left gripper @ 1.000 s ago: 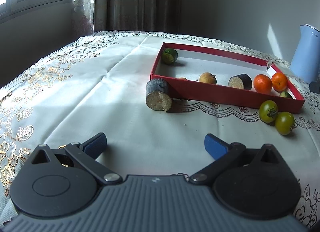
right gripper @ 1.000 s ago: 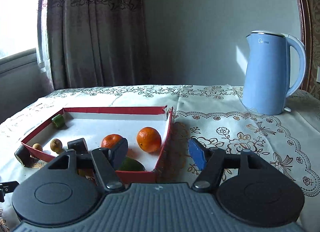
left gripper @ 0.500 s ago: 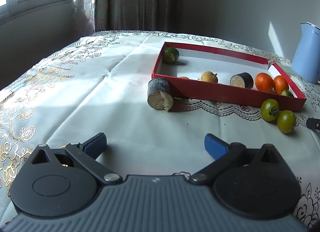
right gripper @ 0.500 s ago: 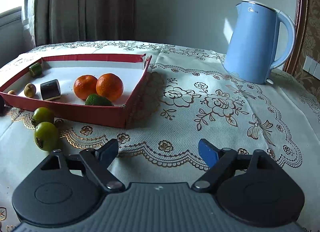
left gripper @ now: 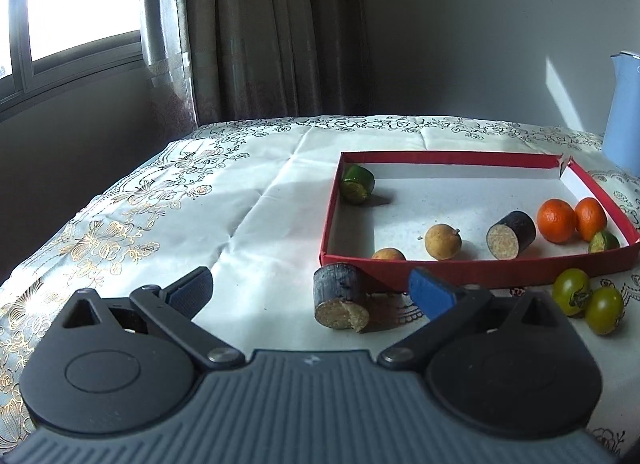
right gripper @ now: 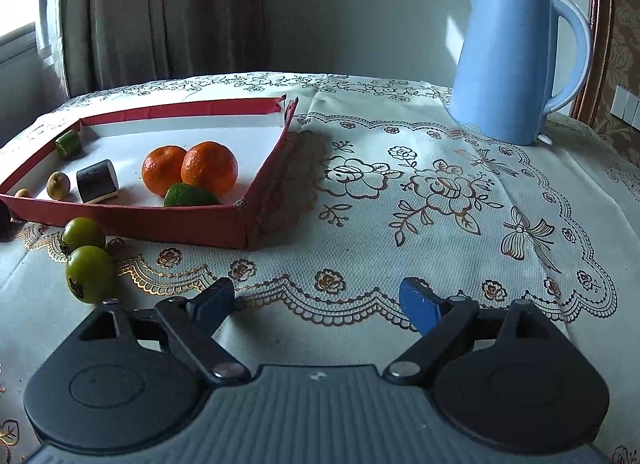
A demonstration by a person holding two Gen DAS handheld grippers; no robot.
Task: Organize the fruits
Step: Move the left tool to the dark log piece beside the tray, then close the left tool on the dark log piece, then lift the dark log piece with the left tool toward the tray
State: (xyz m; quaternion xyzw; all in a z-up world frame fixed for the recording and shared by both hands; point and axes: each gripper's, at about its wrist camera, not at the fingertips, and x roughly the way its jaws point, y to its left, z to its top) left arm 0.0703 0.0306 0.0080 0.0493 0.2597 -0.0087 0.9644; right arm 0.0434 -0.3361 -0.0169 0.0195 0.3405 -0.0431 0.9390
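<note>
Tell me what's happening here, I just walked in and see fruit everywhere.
Someone is sorting fruit into the red tray with two handheld grippers. Both the left gripper and right gripper are open and empty. Two oranges already sit inside; two green tomatoes and a dark cylinder remain on the tablecloth.

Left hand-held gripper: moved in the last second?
Yes. The left hand-held gripper closed in on the red tray; the dark cut piece outside it now lies between the open fingers.

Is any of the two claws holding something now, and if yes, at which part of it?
Nothing is held. The left claw and the right claw are both open with nothing between their fingers.
</note>
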